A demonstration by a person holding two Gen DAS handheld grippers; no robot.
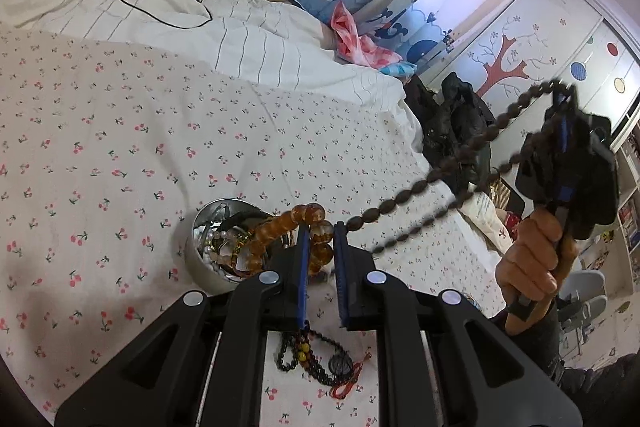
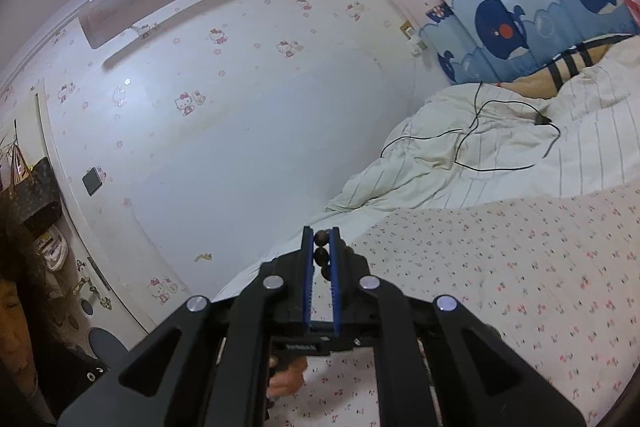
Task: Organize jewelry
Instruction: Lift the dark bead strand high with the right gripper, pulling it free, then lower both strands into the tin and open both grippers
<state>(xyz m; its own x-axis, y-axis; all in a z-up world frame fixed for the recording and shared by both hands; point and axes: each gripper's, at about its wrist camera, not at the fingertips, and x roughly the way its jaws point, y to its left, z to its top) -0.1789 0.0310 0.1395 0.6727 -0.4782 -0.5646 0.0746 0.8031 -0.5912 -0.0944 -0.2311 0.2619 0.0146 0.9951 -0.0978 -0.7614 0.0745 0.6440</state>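
My left gripper is shut on an amber bead bracelet, held just above a silver bowl of mixed jewelry on the bed. A long strand of dark brown oval beads stretches in a double line from beside the left fingertips up to my right gripper, which a hand holds at the right. In the right wrist view the right gripper is shut on those dark beads, raised over the bed. The strand's lower end is hidden behind my left fingers.
A black bead necklace with a red tassel lies on the cherry-print sheet under my left gripper. A rumpled striped duvet with a black cable sits behind. Dark clothes hang beyond the bed's edge. A person is at the lower left of the right wrist view.
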